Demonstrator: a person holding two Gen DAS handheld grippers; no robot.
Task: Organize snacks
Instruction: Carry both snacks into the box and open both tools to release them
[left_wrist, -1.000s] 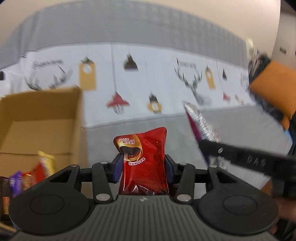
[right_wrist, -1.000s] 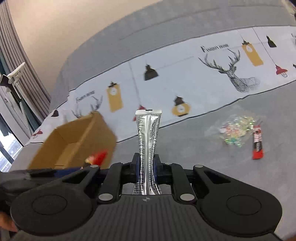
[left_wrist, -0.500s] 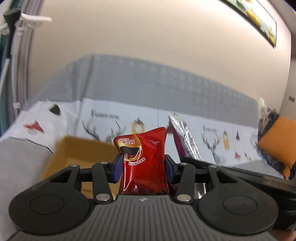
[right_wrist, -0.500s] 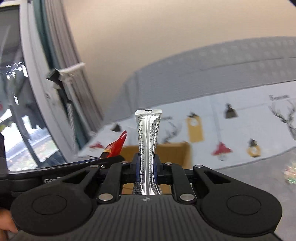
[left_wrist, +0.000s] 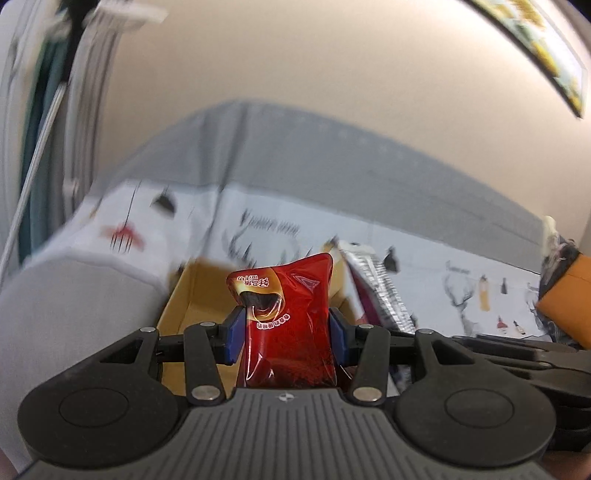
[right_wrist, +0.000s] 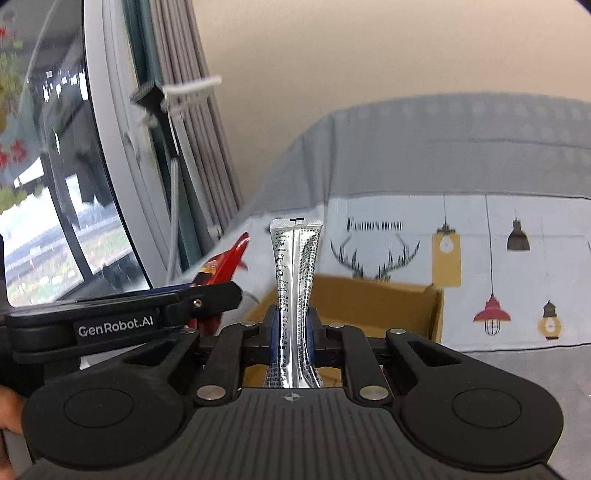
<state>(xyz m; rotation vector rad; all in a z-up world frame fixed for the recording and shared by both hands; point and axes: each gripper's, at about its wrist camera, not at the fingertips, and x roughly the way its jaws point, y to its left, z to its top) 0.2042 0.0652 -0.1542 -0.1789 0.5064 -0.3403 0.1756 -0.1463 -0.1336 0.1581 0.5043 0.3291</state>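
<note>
Left gripper (left_wrist: 286, 334) pinching red snack pouch (left_wrist: 288, 325) upright between blue pads, over near-left edge of cardboard box (left_wrist: 184, 306). Right gripper (right_wrist: 293, 328) clamped on silver stick pack (right_wrist: 293, 295), upright, just above near edge of box. Box open on grey bed (right_wrist: 535, 369), printed sheet (right_wrist: 498, 258) beyond. Grippers side by side.

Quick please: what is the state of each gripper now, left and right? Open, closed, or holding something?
Left gripper: closed on the red snack packet.
Right gripper: closed on the silver snack packet.
</note>
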